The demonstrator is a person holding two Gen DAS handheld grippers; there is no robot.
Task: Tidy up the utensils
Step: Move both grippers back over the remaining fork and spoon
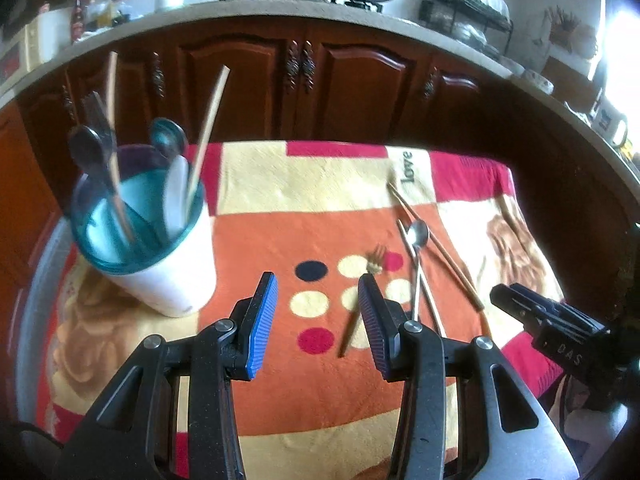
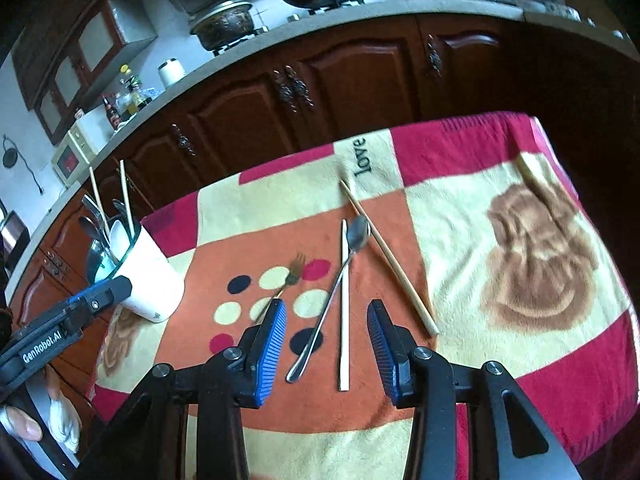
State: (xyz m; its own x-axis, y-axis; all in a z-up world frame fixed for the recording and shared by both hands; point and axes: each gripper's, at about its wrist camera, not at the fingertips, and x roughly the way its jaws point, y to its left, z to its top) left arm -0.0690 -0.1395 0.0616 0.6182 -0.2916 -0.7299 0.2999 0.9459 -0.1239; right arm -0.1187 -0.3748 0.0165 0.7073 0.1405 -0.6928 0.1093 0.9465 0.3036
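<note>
right claw (image 2: 327,342): spread, empty | spoon (image 2: 334,292) and chopstick (image 2: 344,308) on blanket between its fingers

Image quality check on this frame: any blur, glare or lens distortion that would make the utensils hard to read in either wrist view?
Left wrist view: the utensil holder and its contents are smeared by motion blur, the fork is soft, and window glare blows out the upper right. Right wrist view: sharper, spoon and chopsticks crisp. Both: strong fisheye bending of the countertop, dark vignetted corners.
</note>
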